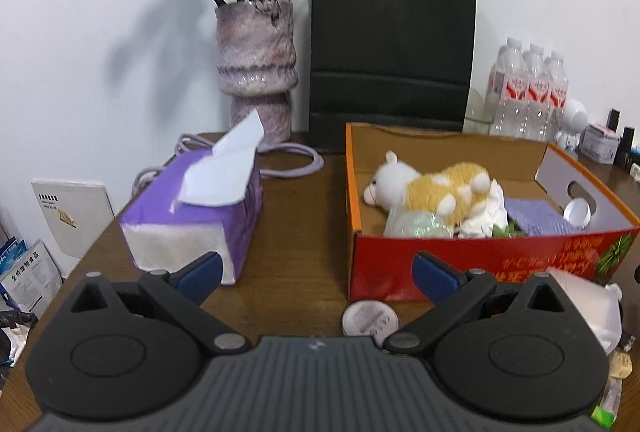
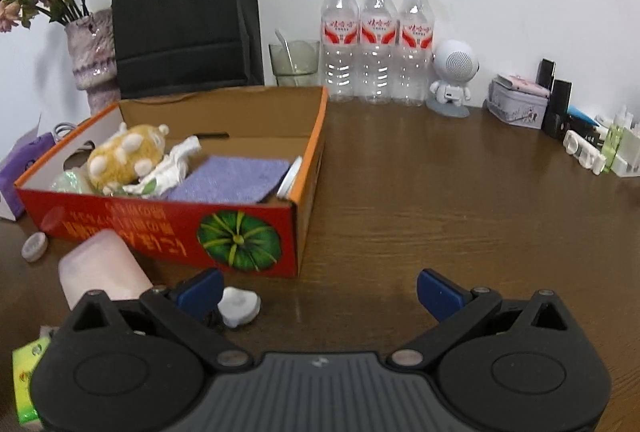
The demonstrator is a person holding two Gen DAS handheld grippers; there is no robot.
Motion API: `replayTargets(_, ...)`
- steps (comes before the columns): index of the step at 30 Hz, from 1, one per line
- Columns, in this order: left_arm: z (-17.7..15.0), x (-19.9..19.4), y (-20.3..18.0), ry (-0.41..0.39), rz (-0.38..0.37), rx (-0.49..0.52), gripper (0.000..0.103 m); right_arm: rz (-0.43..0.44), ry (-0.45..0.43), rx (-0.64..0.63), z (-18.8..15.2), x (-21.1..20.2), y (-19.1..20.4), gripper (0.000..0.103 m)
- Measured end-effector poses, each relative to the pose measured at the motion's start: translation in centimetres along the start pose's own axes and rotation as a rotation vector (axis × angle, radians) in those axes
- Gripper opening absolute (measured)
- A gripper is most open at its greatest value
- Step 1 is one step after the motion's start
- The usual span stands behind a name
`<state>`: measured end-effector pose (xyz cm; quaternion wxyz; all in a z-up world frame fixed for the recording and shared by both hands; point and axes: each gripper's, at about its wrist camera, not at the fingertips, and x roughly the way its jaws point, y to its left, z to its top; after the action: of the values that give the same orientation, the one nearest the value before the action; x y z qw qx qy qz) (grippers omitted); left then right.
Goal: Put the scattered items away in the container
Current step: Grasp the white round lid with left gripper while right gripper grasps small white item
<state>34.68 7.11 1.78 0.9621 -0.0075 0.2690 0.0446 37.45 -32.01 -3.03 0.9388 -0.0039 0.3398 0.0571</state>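
Both tongs are spread wide with nothing between the pads: the left gripper [image 1: 316, 274] hangs over bare table, and the right gripper [image 2: 320, 290] does the same further right.

Nearest stuff first: there's a pale pink tub [image 2: 102, 266] lying right up against the near wall of the red cardboard box [image 2: 172, 228], a small white lumpy thing [image 2: 239, 306] just beside the right gripper's left pad, a round grey cap [image 1: 370, 318] by the box's near left corner, and a green packet [image 2: 26, 384] at the near edge. So those are still out on the table.

Inside the box already: a plush toy [image 1: 436, 186], crumpled white tissue [image 1: 486, 216], a purple cloth [image 2: 232, 178] and a white lid [image 2: 289, 178] leaning on the right wall.

Far side has a purple tissue box [image 1: 200, 216], vase [image 1: 256, 72], black bag [image 1: 392, 44] and three water bottles [image 2: 376, 40].

What I'd worry about: the tub sits so tight to the box that a pad could catch the wall and shove the whole box back. The cap is flat and might just skid out from under the pads.
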Motion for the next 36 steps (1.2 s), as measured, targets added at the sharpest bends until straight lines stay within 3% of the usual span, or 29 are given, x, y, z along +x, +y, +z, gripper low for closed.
replayTargets(11,-1.5,2.6,-1.7,0.059,-0.017,-0.016,0.103,0.044,0.0,0.006,-0.6,2.3,1.2,0.093)
replayTargets(13,-1.9,3.3,-2.1,0.073,-0.017,-0.004,0.103,0.056,0.005,0.0,-0.6,2.7,1.6,0.085)
replayTargets(14,-2.2,3.7,-2.3,0.083,-0.015,0.003,0.099,0.064,0.011,-0.007,-0.7,2.9,1.8,0.082)
replayTargets(15,-2.5,4.1,-2.5,0.095,-0.016,0.008,0.08,0.077,0.008,-0.008,-0.8,3.0,1.9,0.078)
replayTargets(17,-3.0,4.6,-2.4,0.123,-0.03,0.005,0.056,0.098,0.013,-0.007,-1.1,3.0,1.9,0.071)
replayTargets(18,-3.0,4.5,-2.3,0.119,-0.046,-0.002,0.041,0.089,0.017,-0.019,-1.2,2.8,2.0,0.062)
replayTargets(20,-3.0,4.2,-2.1,0.112,-0.073,-0.011,0.04,0.053,0.013,-0.069,-1.6,2.4,2.5,0.05)
replayTargets(22,-3.2,4.1,-2.0,0.111,-0.074,-0.015,0.04,0.071,0.011,-0.058,-1.8,1.9,2.2,0.025)
replayTargets(36,-3.4,2.5,-1.9,0.064,-0.075,-0.033,0.04,0.085,-0.03,-0.056,-1.9,0.6,2.7,0.024)
